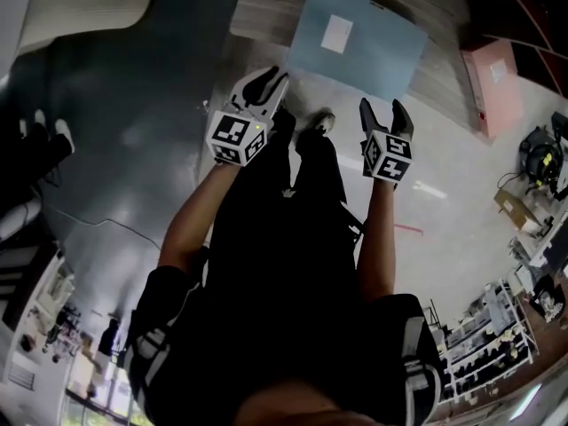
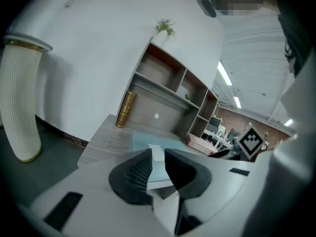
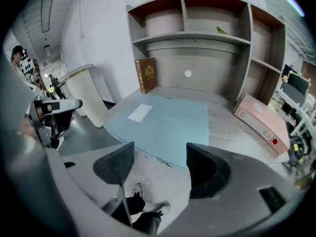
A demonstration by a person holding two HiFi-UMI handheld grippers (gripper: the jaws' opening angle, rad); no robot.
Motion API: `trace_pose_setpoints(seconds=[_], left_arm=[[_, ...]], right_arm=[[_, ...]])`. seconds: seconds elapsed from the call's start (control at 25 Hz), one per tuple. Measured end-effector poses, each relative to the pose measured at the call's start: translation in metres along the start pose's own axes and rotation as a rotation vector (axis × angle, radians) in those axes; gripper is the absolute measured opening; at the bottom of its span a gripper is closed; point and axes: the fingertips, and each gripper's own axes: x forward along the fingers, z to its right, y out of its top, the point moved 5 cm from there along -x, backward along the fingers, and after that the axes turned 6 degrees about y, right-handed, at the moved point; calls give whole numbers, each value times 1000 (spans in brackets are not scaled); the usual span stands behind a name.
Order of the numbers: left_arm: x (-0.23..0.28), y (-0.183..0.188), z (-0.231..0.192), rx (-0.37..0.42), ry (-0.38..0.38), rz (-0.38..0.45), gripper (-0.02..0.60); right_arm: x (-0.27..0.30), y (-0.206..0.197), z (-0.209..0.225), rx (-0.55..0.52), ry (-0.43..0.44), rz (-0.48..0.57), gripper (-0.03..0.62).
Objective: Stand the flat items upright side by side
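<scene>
Desk point(image 3: 224, 130): pale wood, fills the head view from 11 to 2 o'clock, well clear of both tools.
Shelf point(image 3: 207, 33): open compartments along the desk's back edge, at 12 o'clock in the right gripper view.
Blue folder point(image 1: 355, 38): lies flat on the desk, its near corner hanging over the front edge; at 12 o'clock from the tools.
Pink binder point(image 1: 493, 82): flat on the desk at 4 o'clock of the blue folder, apart from it.
Left tool point(image 1: 264, 82): held in the air at 8 o'clock of the blue folder; jaws drawn in to a narrow gap, nothing pinched between them, folder seen beyond.
Right tool point(image 3: 160, 149): in the air at 5 o'clock of the blue folder; jaws wide apart and empty, floor and shoes showing between them.
Book point(image 3: 147, 74): brown, standing against the shelf back at 11 o'clock of the blue folder.
Label point(image 1: 337, 32): white, on the folder's cover.
</scene>
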Motion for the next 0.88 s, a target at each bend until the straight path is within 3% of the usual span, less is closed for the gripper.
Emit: trace_pose_setpoints(seconds=[0.12,0.28,0.68,0.88], left_arm=[[-16,6,3,9,21,17,56],[-28,5,7,21,48,38,43],[-69,7,35,52,112,134,43],[-102,9,41,39,142,202,43]], right_arm=[[2,2,-15,-94,-16,-23,331],[10,4,-35,-274,-49,-56,333],[35,-23,-86,-898,-194,-165,342],[53,-27,-106,-1050,-230,-169,345]])
